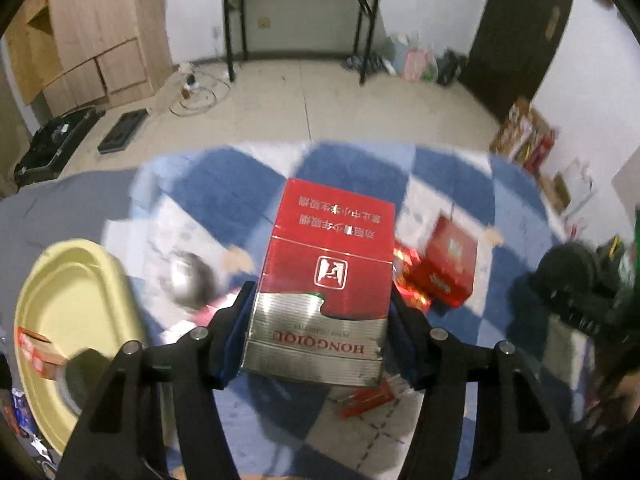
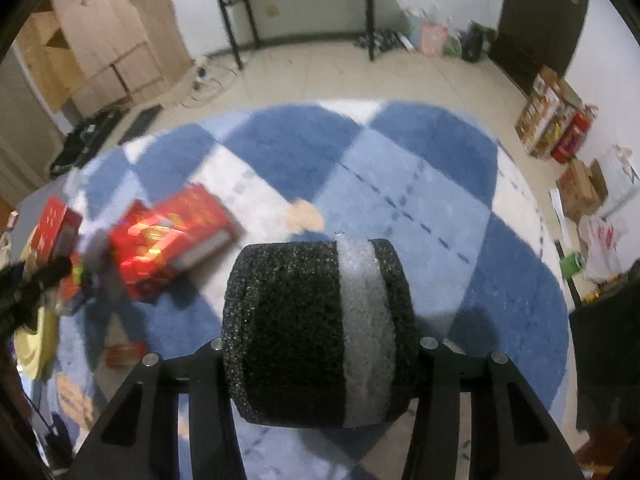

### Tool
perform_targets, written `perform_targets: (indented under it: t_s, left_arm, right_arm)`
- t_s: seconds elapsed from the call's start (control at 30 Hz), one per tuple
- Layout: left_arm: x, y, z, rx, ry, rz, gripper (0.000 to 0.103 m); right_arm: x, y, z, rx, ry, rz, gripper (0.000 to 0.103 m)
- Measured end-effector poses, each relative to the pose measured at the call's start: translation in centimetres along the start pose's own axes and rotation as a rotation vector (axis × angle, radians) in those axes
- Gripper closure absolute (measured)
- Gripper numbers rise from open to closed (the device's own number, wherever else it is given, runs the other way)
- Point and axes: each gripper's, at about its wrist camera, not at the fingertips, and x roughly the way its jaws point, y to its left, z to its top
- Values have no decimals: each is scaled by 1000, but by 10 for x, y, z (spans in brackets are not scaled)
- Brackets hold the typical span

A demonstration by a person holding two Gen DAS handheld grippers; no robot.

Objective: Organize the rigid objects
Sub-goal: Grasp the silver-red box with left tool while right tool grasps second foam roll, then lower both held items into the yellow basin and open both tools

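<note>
The left gripper (image 1: 320, 312) clamps a red and silver cigarette carton (image 1: 326, 276) between its jaws, above the blue checked rug (image 1: 224, 184); only this view shows the yellow tray (image 1: 68, 300) off to its left. The right gripper (image 2: 320, 344) grips a black and white foam block (image 2: 312, 332), with a shiny red box (image 2: 172, 236) ahead-left.

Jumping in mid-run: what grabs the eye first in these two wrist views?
The red and silver Hongqiqu cigarette box fills the left view, clamped in the left gripper. In the right view, a black and white foam block sits gripped in the right gripper. Both hang over a blue checked rug.
</note>
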Motion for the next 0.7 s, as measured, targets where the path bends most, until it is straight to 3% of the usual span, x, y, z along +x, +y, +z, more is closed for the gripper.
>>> perform_targets:
  t_s: [0.1, 0.23, 0.37, 0.47, 0.57, 0.7]
  left_arm:
    - [-30, 49, 6, -70, -38, 17, 41]
    - [-62, 140, -4, -196, -49, 93, 41]
    - [-82, 215, -34, -306, -36, 198, 41]
    - [-77, 263, -65, -426, -12, 187, 41]
    - [-62, 297, -95, -567, 58, 161, 42]
    - [-54, 307, -111, -589, 99, 200, 45]
  right_arm:
    - [-19, 27, -3, -70, -57, 64, 55]
    - [-40, 82, -8, -187, -93, 180, 55]
    - [-57, 166, -15, -335, -98, 311, 55]
    - [-48, 244, -33, -429, -43, 405, 55]
    - [-28, 305, -54, -496, 3, 428, 55]
    - [-7, 358, -70, -541, 52, 461, 55]
